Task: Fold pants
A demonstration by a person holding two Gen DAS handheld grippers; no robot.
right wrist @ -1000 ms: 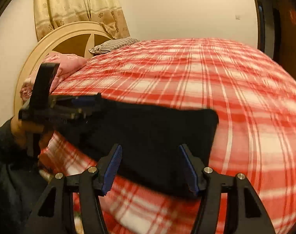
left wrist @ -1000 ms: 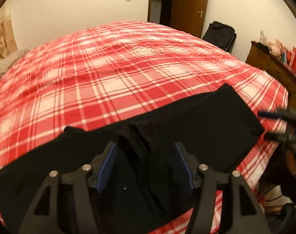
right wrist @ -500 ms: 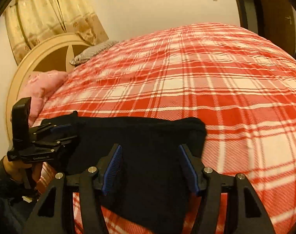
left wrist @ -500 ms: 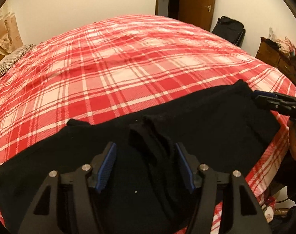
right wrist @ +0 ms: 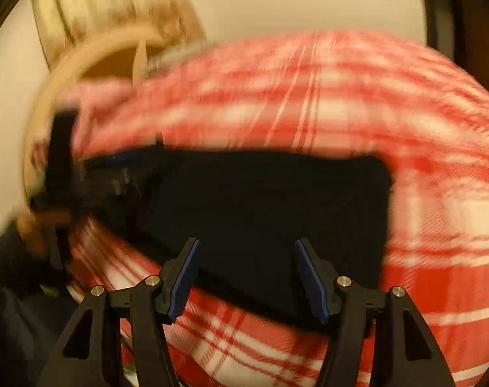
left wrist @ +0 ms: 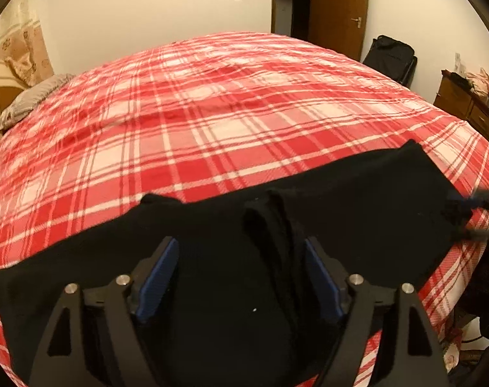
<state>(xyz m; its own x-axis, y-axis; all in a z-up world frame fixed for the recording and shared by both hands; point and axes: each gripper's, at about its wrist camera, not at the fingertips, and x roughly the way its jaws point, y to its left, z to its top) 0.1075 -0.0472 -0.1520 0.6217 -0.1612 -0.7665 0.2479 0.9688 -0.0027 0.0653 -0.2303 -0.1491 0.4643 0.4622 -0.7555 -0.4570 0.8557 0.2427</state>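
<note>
Black pants [left wrist: 357, 200] lie stretched along the near edge of the bed, with a raised crease [left wrist: 276, 225] near their middle. My left gripper [left wrist: 241, 245] hovers over that crease. Its jaws are opening and the blue pads stand clear of the cloth on both sides. In the right wrist view, which is blurred by motion, my right gripper [right wrist: 247, 243] is open just above the pants' end [right wrist: 276, 200], with cloth below the gap and nothing pinched. The left gripper [right wrist: 115, 174] shows at the pants' far end there. The right gripper [left wrist: 483, 198] is a blur at the left wrist view's right edge.
A red and white plaid cover [left wrist: 212, 122] spans the bed. A grey pillow [left wrist: 31, 96], a round headboard [right wrist: 92, 61] and pink bedding [right wrist: 96, 100] lie at the head. A brown door [left wrist: 337, 9], a black bag [left wrist: 389, 54] and a wooden dresser [left wrist: 463, 106] stand beyond.
The left jaws have spread wider over the crease. The right gripper has dropped closer to the pants' end, and its view is now blurred.
</note>
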